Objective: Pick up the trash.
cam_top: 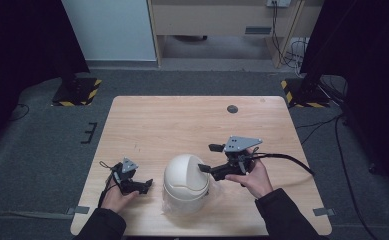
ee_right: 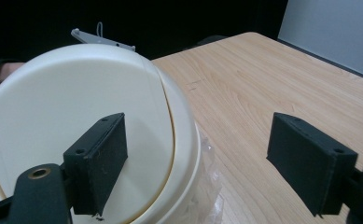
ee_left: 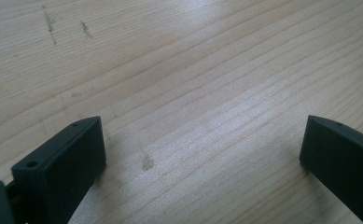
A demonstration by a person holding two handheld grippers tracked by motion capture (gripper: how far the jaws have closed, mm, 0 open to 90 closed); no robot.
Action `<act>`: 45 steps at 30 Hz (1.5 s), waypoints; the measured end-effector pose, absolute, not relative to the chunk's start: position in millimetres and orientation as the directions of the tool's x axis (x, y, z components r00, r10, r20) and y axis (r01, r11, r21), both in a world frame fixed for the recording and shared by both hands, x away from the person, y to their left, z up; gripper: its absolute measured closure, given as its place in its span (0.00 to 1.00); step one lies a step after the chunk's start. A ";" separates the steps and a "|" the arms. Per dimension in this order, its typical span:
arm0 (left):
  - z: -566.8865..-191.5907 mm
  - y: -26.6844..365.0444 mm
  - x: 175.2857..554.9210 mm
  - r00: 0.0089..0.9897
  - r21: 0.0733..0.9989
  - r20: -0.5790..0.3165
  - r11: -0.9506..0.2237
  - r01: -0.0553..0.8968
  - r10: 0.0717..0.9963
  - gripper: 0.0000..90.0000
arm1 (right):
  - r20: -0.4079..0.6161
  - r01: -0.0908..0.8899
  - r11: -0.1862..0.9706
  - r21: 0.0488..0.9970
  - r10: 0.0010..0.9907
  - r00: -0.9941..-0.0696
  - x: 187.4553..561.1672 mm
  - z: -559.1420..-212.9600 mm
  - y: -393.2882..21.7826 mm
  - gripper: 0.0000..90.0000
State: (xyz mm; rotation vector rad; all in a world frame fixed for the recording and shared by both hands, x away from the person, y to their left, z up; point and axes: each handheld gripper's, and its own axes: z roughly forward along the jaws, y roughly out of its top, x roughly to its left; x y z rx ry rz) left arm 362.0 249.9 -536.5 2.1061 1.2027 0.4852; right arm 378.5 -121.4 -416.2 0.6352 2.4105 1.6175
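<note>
A cream bin [cam_top: 186, 177] with a domed swing lid stands near the table's front edge, and a clear plastic liner [cam_top: 217, 192] bunches around its base. My right gripper [cam_top: 209, 158] hangs open just right of the dome. One of its jaws is over the lid and the other is out over bare wood. In the right gripper view the bin [ee_right: 76, 116] lies behind the left jaw, and the gripper [ee_right: 198, 140] has nothing between its pads. My left gripper [cam_top: 146, 186] rests low on the wood left of the bin. It is open [ee_left: 202, 140] over bare table.
The wooden table [cam_top: 182, 125] has a dark round grommet [cam_top: 232, 109] at its far right. The right gripper's cable [cam_top: 287, 160] trails toward the right edge. Stands with black-and-yellow taped bases [cam_top: 77, 92] sit on the floor beyond the far corners.
</note>
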 end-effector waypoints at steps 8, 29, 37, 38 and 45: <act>-536.5 249.9 362.0 0.509 0.698 -0.003 -0.363 0.618 0.861 0.00 | 0.091 0.264 0.362 0.894 0.430 -0.898 378.6 -425.1 -115.1 0.22; -536.5 249.9 362.0 0.509 0.698 -0.003 -0.363 0.618 0.861 0.00 | 0.106 0.297 0.413 0.861 0.425 -0.899 379.3 -441.1 -103.0 0.23; -536.5 249.9 362.0 0.509 0.698 -0.003 -0.363 0.618 0.861 0.00 | 0.108 0.298 0.410 0.862 0.427 -0.898 379.4 -439.5 -104.1 0.24; -536.5 249.9 362.0 0.509 0.698 -0.003 -0.363 0.618 0.861 0.00 | 0.108 0.298 0.410 0.862 0.427 -0.898 379.4 -439.5 -104.1 0.24; -536.5 249.9 362.0 0.509 0.698 -0.003 -0.363 0.617 0.861 0.00 | 0.084 0.277 0.379 0.883 0.454 -0.887 381.8 -420.4 -119.6 0.22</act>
